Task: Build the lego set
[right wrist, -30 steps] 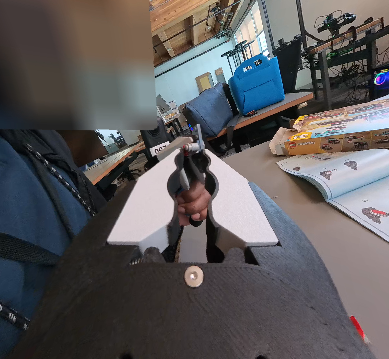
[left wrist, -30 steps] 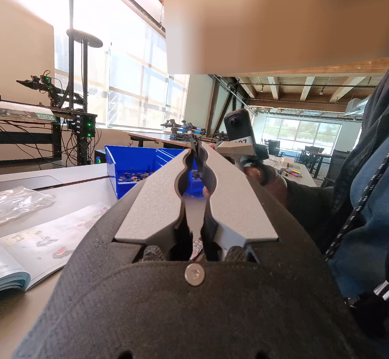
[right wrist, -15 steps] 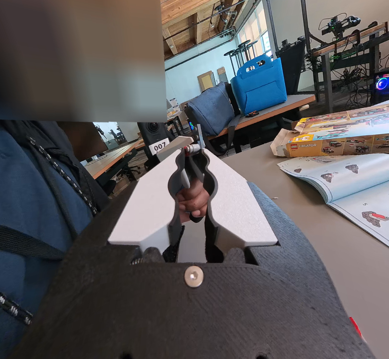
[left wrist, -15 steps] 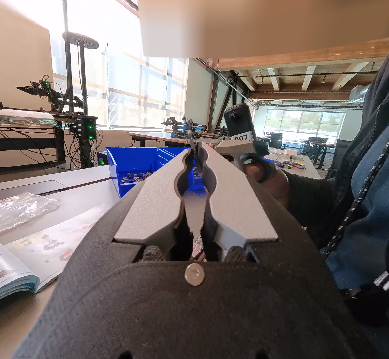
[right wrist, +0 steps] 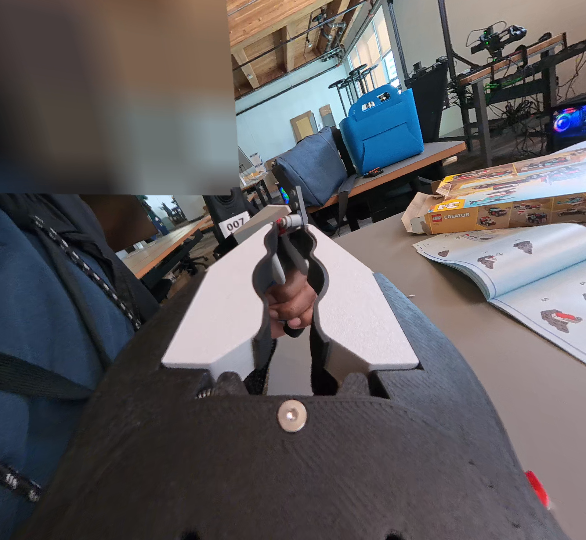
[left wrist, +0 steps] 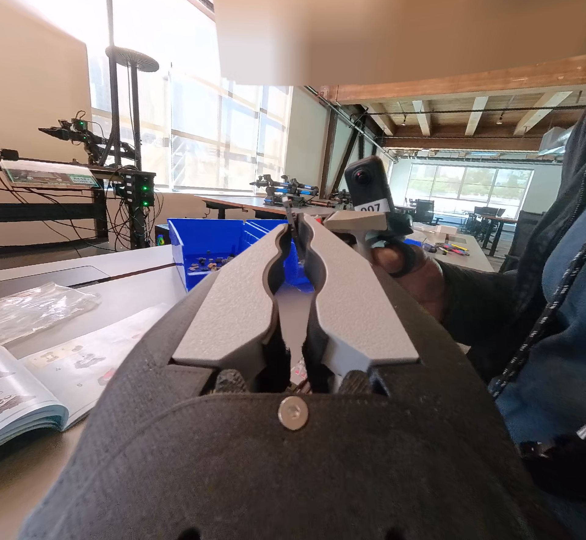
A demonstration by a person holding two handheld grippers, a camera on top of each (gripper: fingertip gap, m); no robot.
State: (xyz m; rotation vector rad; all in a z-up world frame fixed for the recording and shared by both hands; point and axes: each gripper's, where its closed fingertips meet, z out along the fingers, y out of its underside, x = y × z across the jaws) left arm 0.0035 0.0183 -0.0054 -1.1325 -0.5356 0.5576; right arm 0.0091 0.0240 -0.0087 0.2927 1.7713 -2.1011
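Note:
My left gripper (left wrist: 293, 223) is shut on a thin dark lego plate (left wrist: 289, 209) that sticks up from its tips. My right gripper (right wrist: 290, 227) is shut on a small grey lego piece with a red part (right wrist: 289, 222). The two grippers meet tip to tip above the table. In the left wrist view the right gripper (left wrist: 355, 223) comes in from the right. In the right wrist view the left gripper's finger (right wrist: 264, 214) comes in from the left, with the dark plate (right wrist: 299, 204) upright beside the grey piece.
A blue bin (left wrist: 206, 239) with several small pieces stands behind the left gripper. An open instruction booklet (left wrist: 47, 375) (right wrist: 523, 271), a clear plastic bag (left wrist: 41, 303) and the lego box (right wrist: 507, 198) lie on the grey table (right wrist: 475, 350). A person's torso is close by. My two grippers' fingertips are within a few centimetres of each other.
Both grippers stay shut and tip to tip. The views have shifted only slightly, and the grey piece sits a little closer against the dark plate.

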